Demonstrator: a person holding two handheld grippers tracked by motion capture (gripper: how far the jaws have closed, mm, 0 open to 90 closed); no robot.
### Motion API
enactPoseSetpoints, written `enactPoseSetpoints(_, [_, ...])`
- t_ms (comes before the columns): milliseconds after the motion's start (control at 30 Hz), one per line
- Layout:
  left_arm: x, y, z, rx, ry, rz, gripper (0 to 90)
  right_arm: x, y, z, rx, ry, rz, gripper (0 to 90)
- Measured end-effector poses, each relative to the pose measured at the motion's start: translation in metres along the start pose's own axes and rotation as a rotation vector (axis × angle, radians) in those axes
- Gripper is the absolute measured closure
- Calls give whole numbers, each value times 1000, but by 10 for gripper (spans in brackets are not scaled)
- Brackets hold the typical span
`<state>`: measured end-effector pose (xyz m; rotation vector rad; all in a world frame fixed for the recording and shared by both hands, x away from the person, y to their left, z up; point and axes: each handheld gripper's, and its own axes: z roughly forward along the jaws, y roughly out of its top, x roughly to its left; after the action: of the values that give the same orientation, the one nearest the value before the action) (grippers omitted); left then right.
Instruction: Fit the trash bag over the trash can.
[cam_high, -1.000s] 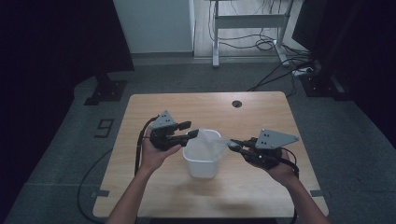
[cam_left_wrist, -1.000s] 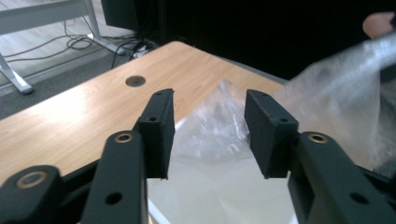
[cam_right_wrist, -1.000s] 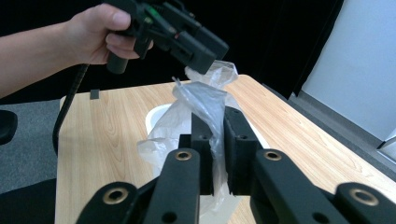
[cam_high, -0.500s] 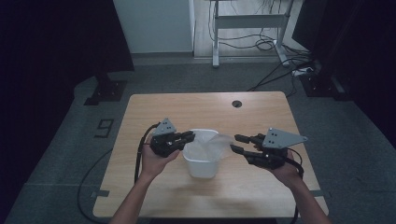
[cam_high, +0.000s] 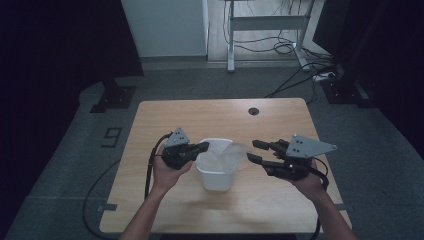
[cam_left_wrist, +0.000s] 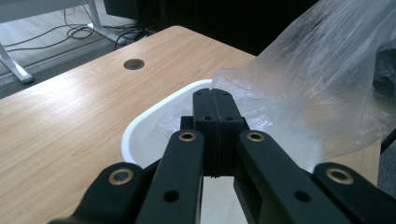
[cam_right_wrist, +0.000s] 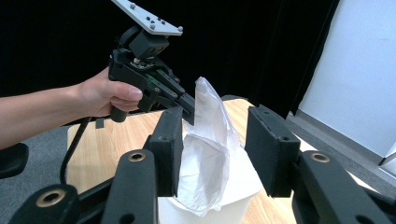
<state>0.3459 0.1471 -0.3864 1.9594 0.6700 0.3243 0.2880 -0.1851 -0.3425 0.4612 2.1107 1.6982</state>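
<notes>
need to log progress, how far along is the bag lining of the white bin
Done: the clear plastic bag already sits partly inside the white bin. In hand: the left gripper is shut on the bag's edge at the rim; the right gripper, jaws just opening, stands open around loose film. Left: the bag stands bunched, not spread over the rim.

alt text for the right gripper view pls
The right claw stands open around a clear plastic bag that rises from a white bin. Beyond, a hand holds the left claw, shut on the bag's edge.
</notes>
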Motion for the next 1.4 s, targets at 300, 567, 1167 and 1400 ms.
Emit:
enactPoseSetpoints(300, [0,-4,1,-8,7,-2,900,1,5,3,-11,8,9,550])
enactPoseSetpoints(567, [-2,-3,-1,-20,5,3,900,1,7,5,4,-2,13,551])
enactPoseSetpoints(1167, [1,-4,-6,-23,-43,19,900,-36,6,38,86,58,43,890])
enactPoseSetpoints(1400, [1,-7,-9,-29,-59,28,900,-56,14,47,79,37,63,890])
